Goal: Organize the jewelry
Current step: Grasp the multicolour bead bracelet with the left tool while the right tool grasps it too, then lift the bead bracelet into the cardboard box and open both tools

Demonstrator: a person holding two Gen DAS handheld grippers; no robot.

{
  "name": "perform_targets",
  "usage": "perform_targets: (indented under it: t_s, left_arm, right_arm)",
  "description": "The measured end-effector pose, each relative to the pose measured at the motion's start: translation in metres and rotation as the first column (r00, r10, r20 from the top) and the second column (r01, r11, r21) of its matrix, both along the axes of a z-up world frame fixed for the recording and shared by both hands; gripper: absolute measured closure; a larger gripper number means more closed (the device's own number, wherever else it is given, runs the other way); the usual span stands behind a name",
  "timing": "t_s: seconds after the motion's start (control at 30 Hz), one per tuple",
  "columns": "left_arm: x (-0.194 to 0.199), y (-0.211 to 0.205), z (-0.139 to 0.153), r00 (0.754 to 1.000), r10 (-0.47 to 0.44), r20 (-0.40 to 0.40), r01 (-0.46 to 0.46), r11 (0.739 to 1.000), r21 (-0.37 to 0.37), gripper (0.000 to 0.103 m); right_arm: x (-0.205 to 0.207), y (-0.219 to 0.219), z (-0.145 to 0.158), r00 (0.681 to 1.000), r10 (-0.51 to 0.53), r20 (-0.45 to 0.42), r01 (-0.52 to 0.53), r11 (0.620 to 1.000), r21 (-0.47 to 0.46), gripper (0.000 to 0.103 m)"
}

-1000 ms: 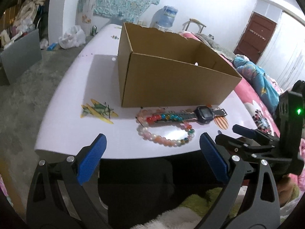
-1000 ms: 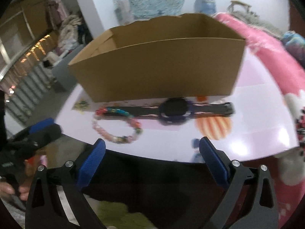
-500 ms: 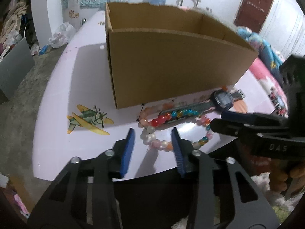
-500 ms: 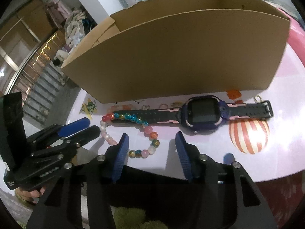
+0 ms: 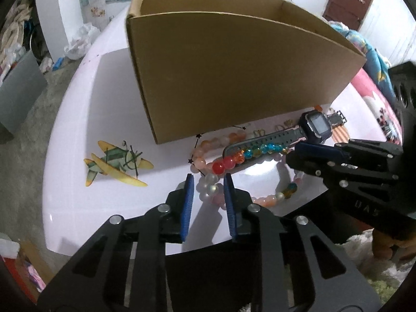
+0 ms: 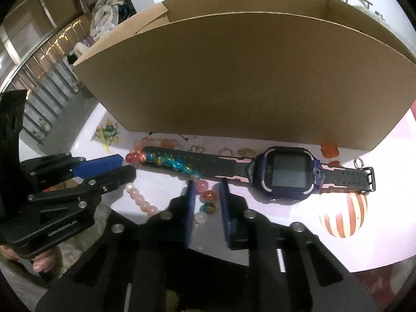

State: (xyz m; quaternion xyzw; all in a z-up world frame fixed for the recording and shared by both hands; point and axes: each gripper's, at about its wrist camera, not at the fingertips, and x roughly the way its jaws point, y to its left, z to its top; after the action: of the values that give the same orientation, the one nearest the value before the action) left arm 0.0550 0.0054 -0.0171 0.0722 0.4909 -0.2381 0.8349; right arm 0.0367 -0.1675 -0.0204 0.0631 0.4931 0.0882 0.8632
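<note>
left wrist view: your left claw (image 5: 207,182) is closing with the pale beads of the bead bracelet (image 5: 217,167) between its blue pads, no firm pinch visible; the bracelet lies on the white bench (image 5: 78,119) before the cardboard box (image 5: 234,72). only here: an aeroplane sticker (image 5: 114,165) and your right claw's body lettered "das".

right wrist view: your right claw (image 6: 207,191) is closing around pink and orange beads, gaps each side. only here: the whole smartwatch (image 6: 286,173), a striped balloon sticker (image 6: 343,214), and partly legible lettering on the left claw's body.
</note>
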Motion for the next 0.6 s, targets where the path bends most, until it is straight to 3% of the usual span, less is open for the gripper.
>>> perform_targets:
  t_s: [0.17, 0.6]
  left_arm:
    - [-0.001, -0.002, 0.001, 1.000, 0.007, 0.007, -0.007, 1.000, 0.001, 0.094]
    - [-0.036, -0.005, 0.044, 0.990, -0.014, 0.142, 0.019, 0.999, -0.035, 0.095]
  right_arm:
    - [-0.002, 0.000, -0.001, 1.000, 0.004, 0.012, -0.004, 1.000, 0.013, 0.093]
    - [-0.031, -0.008, 0.028, 0.992, 0.001, 0.122, -0.003, 1.000, 0.015, 0.093]
